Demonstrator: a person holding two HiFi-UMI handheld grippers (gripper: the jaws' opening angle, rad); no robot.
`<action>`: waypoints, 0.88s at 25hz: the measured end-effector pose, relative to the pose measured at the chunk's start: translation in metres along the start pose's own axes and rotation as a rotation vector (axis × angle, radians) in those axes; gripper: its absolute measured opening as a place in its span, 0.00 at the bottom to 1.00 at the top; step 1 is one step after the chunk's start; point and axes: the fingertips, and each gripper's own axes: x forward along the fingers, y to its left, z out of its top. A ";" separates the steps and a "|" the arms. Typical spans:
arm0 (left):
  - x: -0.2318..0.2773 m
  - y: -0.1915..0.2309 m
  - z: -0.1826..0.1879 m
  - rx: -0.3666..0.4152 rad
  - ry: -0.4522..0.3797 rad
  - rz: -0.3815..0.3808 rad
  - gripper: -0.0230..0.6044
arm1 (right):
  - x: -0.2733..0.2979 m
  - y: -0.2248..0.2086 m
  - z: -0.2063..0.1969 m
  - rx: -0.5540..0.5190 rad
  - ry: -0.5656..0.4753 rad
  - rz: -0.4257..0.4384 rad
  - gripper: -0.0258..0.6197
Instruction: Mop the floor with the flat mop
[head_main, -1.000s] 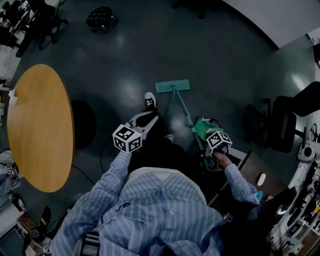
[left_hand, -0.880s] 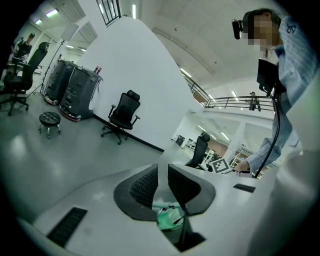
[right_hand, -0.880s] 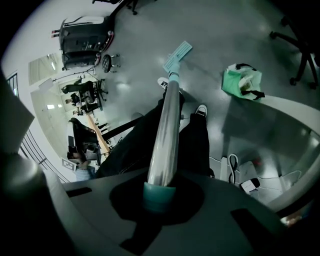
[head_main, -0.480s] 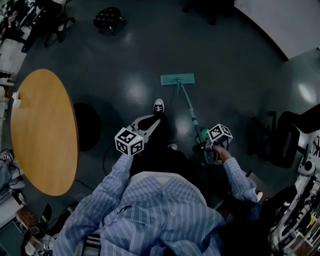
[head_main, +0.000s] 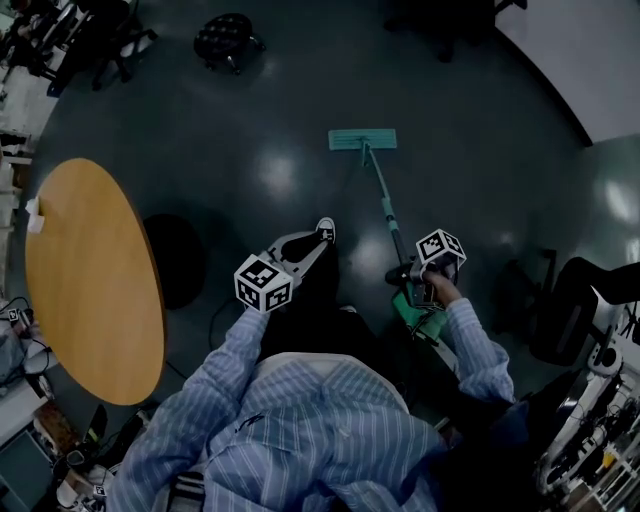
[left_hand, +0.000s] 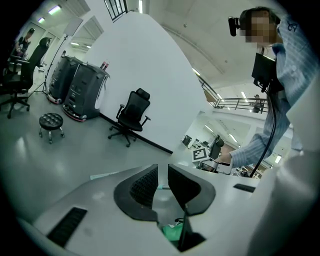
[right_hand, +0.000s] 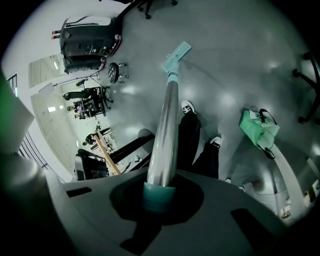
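Plainly, the right gripper (head_main: 410, 275) carries the work: its fingers are pressed around the teal upper end of the flat mop (head_main: 362, 140), as the right gripper view shows, where the silver handle (right_hand: 167, 125) rises straight out from between them. From that grip the handle slopes away over the dark floor (head_main: 300, 120) to the teal mop head (right_hand: 176, 54), which lies flat on the floor at the far end, well apart from the person's feet. The left gripper (head_main: 300, 248) hangs to the left of the handle, above the person's dark trouser leg and near a white-toed shoe (head_main: 325, 230); its fingers (left_hand: 144, 185) stand a narrow gap apart with nothing between them, touching neither mop nor floor. Just beside the right gripper, on the near side, lies what looks like a green bag (head_main: 420, 312), though the dim light makes it hard to be sure. A round wooden bench (head_main: 95, 280) fills the left of the head view, and a small black stool (head_main: 225, 38) stands far off on the floor.
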 end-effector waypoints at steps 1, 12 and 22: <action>0.006 0.008 0.007 0.001 0.003 -0.002 0.14 | -0.002 0.009 0.015 -0.001 -0.002 0.000 0.05; 0.066 0.095 0.068 -0.029 0.007 0.007 0.14 | -0.031 0.091 0.193 -0.029 -0.027 -0.024 0.05; 0.075 0.156 0.070 -0.115 0.019 0.092 0.14 | -0.043 0.169 0.368 -0.068 -0.061 -0.080 0.05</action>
